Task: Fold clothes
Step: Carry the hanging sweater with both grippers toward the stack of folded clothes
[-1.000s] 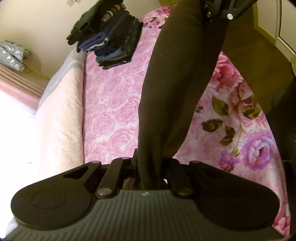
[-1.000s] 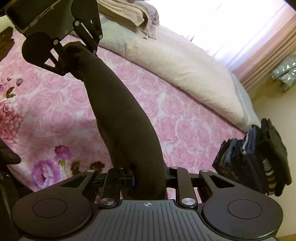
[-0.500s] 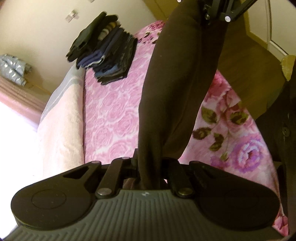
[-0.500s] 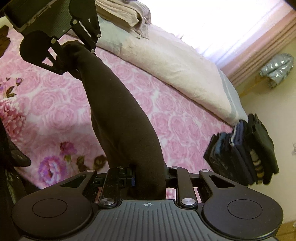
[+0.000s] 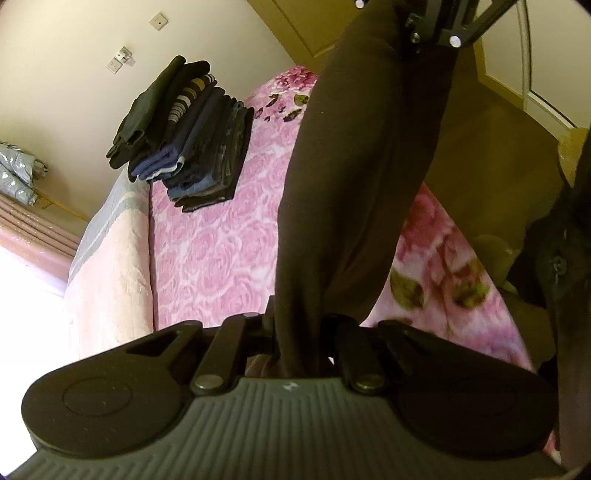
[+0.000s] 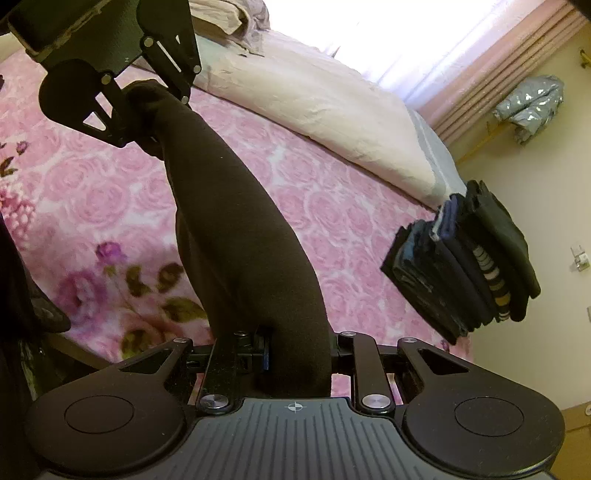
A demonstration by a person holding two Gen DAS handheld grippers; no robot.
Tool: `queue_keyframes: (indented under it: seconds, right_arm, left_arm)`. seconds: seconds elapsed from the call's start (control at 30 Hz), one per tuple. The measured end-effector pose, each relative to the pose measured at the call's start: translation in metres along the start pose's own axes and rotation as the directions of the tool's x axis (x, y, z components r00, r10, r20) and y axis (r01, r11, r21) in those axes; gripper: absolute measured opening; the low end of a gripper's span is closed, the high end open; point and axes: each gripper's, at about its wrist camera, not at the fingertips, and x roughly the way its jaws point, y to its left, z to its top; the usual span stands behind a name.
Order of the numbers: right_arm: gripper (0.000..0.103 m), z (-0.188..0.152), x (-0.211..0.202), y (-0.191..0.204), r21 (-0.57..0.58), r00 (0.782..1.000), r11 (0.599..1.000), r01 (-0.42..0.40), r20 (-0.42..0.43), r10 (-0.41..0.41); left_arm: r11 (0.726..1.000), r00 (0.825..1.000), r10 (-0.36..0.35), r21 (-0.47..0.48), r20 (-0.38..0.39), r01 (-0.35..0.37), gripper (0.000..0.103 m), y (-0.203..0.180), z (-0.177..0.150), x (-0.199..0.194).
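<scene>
A dark brown garment [image 5: 354, 177] is stretched in the air between my two grippers, above the pink floral bedspread [image 5: 214, 251]. My left gripper [image 5: 299, 332] is shut on one end of it. In the right wrist view my right gripper [image 6: 295, 354] is shut on the other end of the same garment [image 6: 236, 229]. The left gripper [image 6: 136, 110] appears at the upper left of the right wrist view, and the right gripper [image 5: 428, 29] shows at the top of the left wrist view. A stack of folded dark clothes [image 5: 184, 136] lies on the bed's far part; it is the dark stack [image 6: 469, 266] at the right.
A pale quilt [image 6: 325, 110] lies along the bed under a bright window. A silver jacket [image 6: 532, 107] hangs by the pink curtain [image 6: 495, 77]. A person's dark clothing [image 5: 565, 258] is at the right edge. Wooden floor [image 5: 491, 155] and wardrobe doors [image 5: 543, 66] lie beyond the bed.
Both grippers have moved across the bed with the garment still stretched between them; the stack of folded clothes now sits nearer the middle of both views.
</scene>
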Motion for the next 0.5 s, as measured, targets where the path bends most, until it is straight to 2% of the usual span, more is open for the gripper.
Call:
queue_keyframes:
  seconds: [0.3,0.5]
  right_arm:
    - [0.022,-0.076,0.013,-0.104,-0.012,0.999,0.999,-0.034,0.035,0.035]
    - [0.022,-0.110,0.014,-0.161,-0.045,0.997,0.998,-0.044,0.062,0.047]
  left_arm:
    - [1.000,0.999,-0.001,-0.018,-0.048,0.000,0.008,0.003,0.109,0.051]
    - [0.999,0.997,0.008,-0.031,-0.071,-0.011,0.008,0.010,0.168,0.078]
